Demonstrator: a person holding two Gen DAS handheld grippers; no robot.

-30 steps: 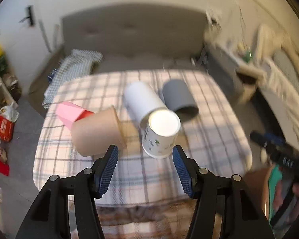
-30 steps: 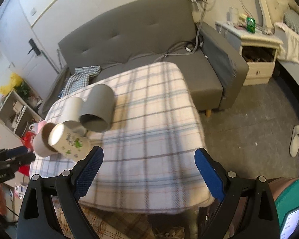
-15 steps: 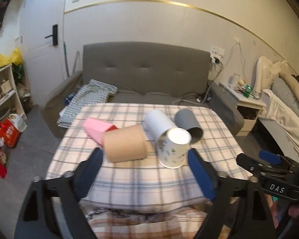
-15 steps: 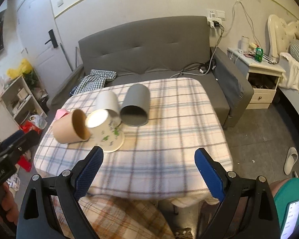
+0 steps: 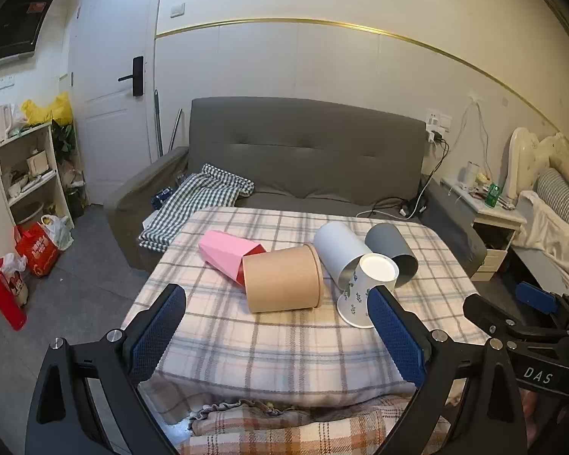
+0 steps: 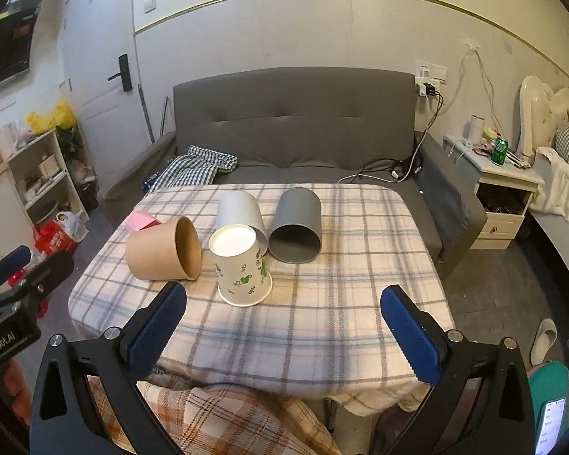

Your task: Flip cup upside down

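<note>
Paper cup point(image 6: 242, 265) stands inverted mid-table, both tongs point(image 5: 277, 335) point(image 6: 284, 331) spread, empty, near the tablecloth point(image 6: 322, 314) edge.

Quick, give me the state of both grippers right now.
Left gripper: open, holding nothing, short of the cups.
Right gripper: open, holding nothing; the leaf-print paper cup stands upside down on the table ahead of it.

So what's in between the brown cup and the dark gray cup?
Between the brown cup and the dark gray cup sit the leafy paper cup, standing upside down, and behind it the white cup, shown in the right wrist view.
</note>
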